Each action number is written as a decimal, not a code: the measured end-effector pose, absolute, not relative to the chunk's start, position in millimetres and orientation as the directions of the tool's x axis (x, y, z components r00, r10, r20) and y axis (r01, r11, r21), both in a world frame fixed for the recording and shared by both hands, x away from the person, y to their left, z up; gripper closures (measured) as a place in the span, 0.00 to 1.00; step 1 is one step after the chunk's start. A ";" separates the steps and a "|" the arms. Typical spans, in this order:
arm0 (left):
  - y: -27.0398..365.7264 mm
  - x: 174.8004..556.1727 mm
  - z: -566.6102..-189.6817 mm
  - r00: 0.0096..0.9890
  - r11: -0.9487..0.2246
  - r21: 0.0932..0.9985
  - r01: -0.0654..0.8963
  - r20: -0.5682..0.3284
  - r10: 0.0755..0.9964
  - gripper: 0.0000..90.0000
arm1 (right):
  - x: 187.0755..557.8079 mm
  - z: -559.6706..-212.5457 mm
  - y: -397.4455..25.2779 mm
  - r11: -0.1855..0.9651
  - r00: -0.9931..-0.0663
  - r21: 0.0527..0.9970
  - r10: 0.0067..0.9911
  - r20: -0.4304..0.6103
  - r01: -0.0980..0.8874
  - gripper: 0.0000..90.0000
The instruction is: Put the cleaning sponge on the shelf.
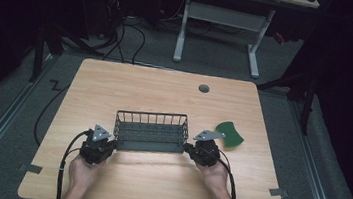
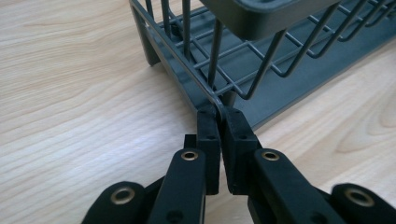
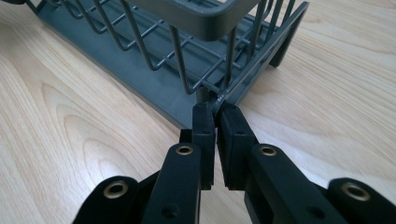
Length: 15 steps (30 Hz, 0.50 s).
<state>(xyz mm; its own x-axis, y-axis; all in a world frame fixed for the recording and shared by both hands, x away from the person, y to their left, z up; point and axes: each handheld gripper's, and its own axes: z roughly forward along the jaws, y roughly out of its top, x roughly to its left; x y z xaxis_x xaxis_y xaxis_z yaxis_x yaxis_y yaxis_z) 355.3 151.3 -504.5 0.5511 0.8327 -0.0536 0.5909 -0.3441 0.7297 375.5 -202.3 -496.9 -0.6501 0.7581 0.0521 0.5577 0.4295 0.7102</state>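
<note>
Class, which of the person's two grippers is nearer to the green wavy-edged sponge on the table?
Right. The right gripper, clamped on the dark wire basket's right corner, sits just left of the green wavy-edged sponge; the left gripper grips the basket's opposite corner, far across.

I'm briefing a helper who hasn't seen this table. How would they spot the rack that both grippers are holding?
On the wooden table, look just nearer the person than its middle, between the left gripper and the right gripper. There stands a dark grey wire rack, long and open-topped, each near bottom corner pinched by one gripper. Its neighbour, the green sponge to its right, is flat and wavy-edged.
</note>
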 end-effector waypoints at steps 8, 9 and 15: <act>135.4 341.1 -504.5 0.579 -0.360 0.732 0.579 -0.058 0.813 0.96 | 362.5 -498.0 -221.1 0.406 -0.631 0.719 0.774 0.058 0.564 0.95; 134.1 339.5 -504.6 0.583 -0.362 0.732 0.577 -0.058 0.811 0.96 | 360.3 -498.5 -223.8 0.404 -0.631 0.723 0.774 0.057 0.560 0.95; 126.1 325.6 -504.9 0.600 -0.368 0.735 0.570 -0.066 0.797 0.96 | 349.5 -499.5 -234.2 0.390 -0.623 0.729 0.780 0.063 0.562 0.95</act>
